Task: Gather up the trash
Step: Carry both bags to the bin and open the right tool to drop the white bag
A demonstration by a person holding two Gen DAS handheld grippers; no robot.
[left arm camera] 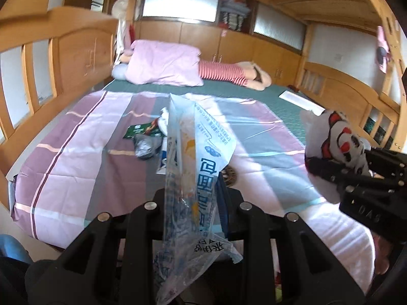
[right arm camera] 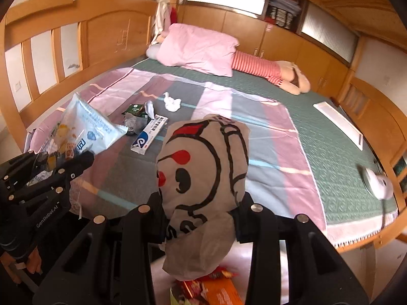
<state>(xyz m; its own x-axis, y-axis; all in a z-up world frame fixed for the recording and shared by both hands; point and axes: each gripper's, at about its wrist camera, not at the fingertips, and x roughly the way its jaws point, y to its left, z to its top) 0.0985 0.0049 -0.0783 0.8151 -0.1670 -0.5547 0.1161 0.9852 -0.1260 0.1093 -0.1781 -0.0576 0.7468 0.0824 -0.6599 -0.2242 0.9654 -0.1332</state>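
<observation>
My left gripper (left arm camera: pixel 190 193) is shut on a clear plastic snack bag with blue print (left arm camera: pixel 195 167), which stands up between its fingers. In the right wrist view the same gripper (right arm camera: pixel 68 167) and snack bag (right arm camera: pixel 86 127) show at the left. My right gripper (right arm camera: pixel 201 203) is shut on a white bag with a red and black cartoon print (right arm camera: pixel 203 167), also seen at the right of the left wrist view (left arm camera: pixel 333 137). On the striped sheet lie a green packet (right arm camera: pixel 134 109), a crumpled tissue (right arm camera: pixel 173 103), a white and blue box (right arm camera: pixel 148 134) and grey crumpled plastic (left arm camera: pixel 145 146).
A wooden bed frame (right arm camera: pixel 45 58) runs along the left and far sides. A pink pillow (right arm camera: pixel 198 48) and a striped plush toy (right arm camera: pixel 274 72) lie at the head. A flat white box (right arm camera: pixel 338 124) rests at the right. Orange and red wrappers (right arm camera: pixel 216 287) show below the bed edge.
</observation>
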